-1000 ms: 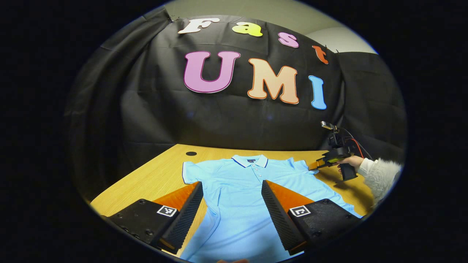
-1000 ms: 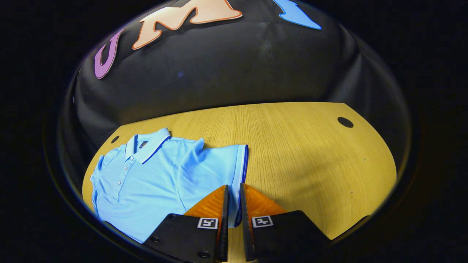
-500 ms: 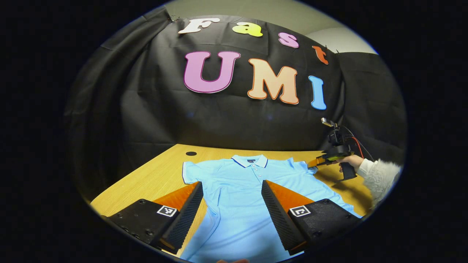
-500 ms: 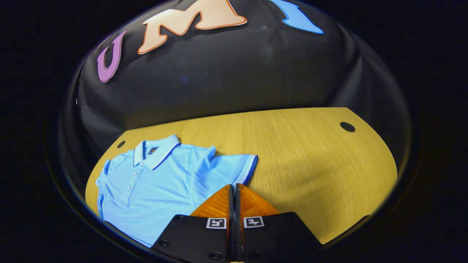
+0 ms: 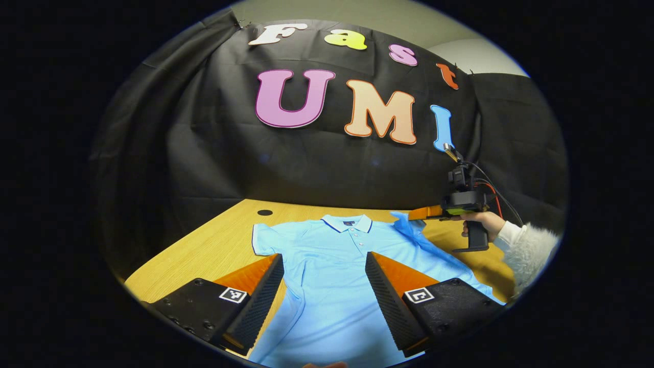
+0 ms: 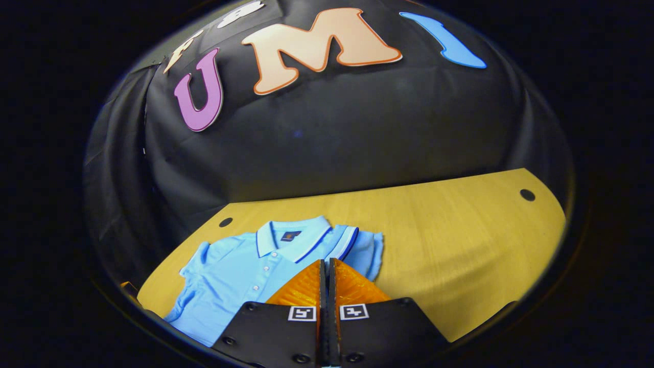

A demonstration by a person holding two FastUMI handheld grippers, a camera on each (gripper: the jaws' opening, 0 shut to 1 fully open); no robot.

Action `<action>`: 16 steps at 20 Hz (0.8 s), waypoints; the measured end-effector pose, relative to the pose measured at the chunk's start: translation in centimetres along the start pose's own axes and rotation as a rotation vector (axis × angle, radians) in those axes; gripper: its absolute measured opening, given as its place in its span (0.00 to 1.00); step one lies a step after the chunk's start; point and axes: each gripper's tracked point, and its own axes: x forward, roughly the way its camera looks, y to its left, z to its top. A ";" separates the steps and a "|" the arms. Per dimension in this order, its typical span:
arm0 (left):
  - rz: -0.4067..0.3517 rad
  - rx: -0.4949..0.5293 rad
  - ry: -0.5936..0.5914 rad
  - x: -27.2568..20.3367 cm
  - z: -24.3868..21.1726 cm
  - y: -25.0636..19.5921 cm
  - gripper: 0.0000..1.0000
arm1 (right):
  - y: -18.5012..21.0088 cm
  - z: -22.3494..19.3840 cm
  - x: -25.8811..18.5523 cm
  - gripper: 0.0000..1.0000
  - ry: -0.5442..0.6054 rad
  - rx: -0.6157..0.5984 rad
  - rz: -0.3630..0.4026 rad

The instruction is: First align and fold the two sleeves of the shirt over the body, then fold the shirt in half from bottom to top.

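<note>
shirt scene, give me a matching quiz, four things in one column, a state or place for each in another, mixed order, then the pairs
Things:
1. left gripper
2. right gripper
3. right sleeve
4. left sleeve

States:
A. lying flat on the table
B. jaws wide open over the shirt
C. lifted off the table
D. jaws closed, pinching fabric

Pairs: 1-B, 2-D, 3-C, 4-A

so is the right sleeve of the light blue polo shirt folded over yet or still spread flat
Part-way. The right gripper is shut on the right sleeve, lifted off the wooden table toward the collar; the light blue polo shirt otherwise lies flat.
</note>
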 end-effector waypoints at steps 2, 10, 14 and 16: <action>0.000 -0.005 0.003 0.2 -0.1 0.0 0.95 | 1.1 -1.4 0.8 0.02 0.030 0.017 0.023; -0.002 -0.020 0.019 0.4 -0.6 0.2 0.96 | 4.9 -2.4 0.1 0.37 0.049 0.028 0.142; 0.008 -0.023 0.026 0.7 -0.8 0.6 0.95 | 6.6 -2.8 -2.5 0.96 0.042 -0.053 0.183; 0.015 -0.025 0.035 0.8 -1.0 1.0 0.95 | 6.9 -2.6 -4.2 0.92 0.015 -0.089 0.181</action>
